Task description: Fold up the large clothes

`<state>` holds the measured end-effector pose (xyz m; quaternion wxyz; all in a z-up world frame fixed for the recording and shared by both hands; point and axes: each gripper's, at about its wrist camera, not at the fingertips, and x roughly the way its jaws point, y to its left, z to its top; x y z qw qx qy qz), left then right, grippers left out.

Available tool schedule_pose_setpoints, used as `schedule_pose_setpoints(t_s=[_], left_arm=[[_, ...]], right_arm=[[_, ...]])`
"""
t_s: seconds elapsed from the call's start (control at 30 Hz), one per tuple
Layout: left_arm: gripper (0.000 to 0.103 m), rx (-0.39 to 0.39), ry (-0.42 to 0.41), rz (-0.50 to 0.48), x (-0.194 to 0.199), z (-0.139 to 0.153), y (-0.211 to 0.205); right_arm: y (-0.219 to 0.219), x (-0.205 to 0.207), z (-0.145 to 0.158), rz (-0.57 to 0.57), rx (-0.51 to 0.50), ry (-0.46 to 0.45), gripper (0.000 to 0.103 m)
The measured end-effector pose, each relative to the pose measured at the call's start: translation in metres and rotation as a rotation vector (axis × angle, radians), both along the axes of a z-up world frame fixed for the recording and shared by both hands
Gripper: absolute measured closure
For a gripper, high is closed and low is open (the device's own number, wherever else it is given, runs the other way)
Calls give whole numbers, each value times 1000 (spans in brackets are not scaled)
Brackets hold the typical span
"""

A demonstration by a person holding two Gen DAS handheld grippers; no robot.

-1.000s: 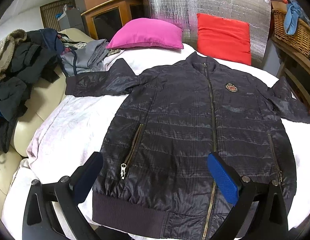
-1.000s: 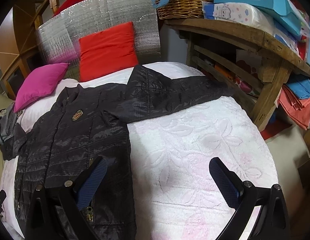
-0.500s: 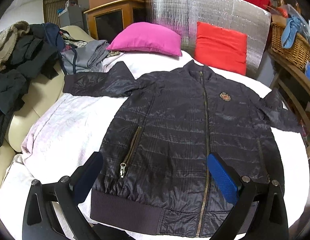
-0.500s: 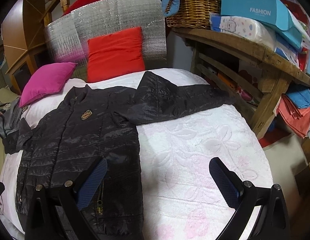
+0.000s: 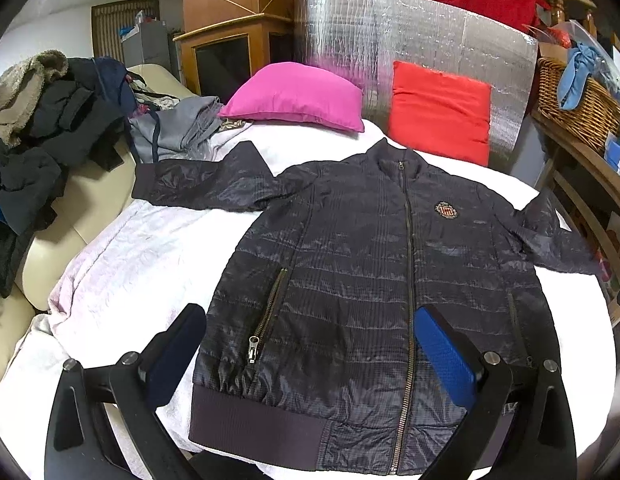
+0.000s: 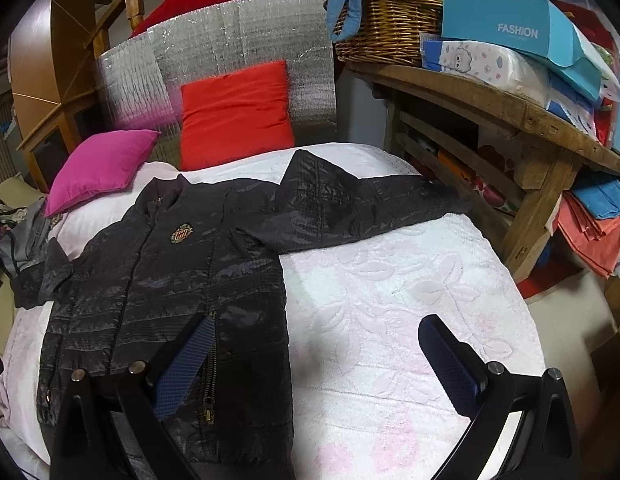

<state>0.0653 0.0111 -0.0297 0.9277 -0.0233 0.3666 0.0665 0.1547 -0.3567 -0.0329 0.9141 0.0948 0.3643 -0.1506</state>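
Observation:
A dark navy quilted zip jacket lies flat, front up, on the white-pink bed cover, both sleeves spread out sideways. It also shows in the right wrist view, its right sleeve stretched toward the wooden shelf. My left gripper is open and empty, hovering above the jacket's hem. My right gripper is open and empty, above the jacket's right edge and the bare cover.
A pink pillow and a red pillow lean at the bed's head against silver foil. A pile of clothes lies on the sofa at left. A wooden shelf with a wicker basket and boxes stands at right.
Both grippers have pulled back and risen a little; the jacket shows smaller and more fully in both views. The jacket has not moved. Both jaws stay open.

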Motion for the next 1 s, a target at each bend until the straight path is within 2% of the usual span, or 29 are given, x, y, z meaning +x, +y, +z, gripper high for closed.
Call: schedule_pose_setpoints(t_s=[0.37, 0.5, 0.53, 0.67, 0.8, 0.93, 1.0], left_arm=[[0, 8, -1, -1, 0, 0, -3], [0, -11, 27, -16, 6, -14, -4], [0, -18, 37, -19, 8, -18, -4], [0, -24, 81, -28, 20, -36, -9], [0, -27, 107, -38, 32, -50, -16], [0, -19, 127, -49, 41, -61, -22], [0, -7, 137, -56, 46, -66, -25]], right_arm=[[-5, -1, -3, -2, 16, 3, 0], [-22, -2, -17, 9, 98, 12, 0], [-32, -1, -23, 4, 144, 12, 0], [-86, 4, -49, -31, 431, -42, 0], [-143, 25, -69, -93, 638, -135, 0], [-205, 61, -109, -218, 884, -194, 0], [-228, 78, -127, -279, 953, -211, 0]])
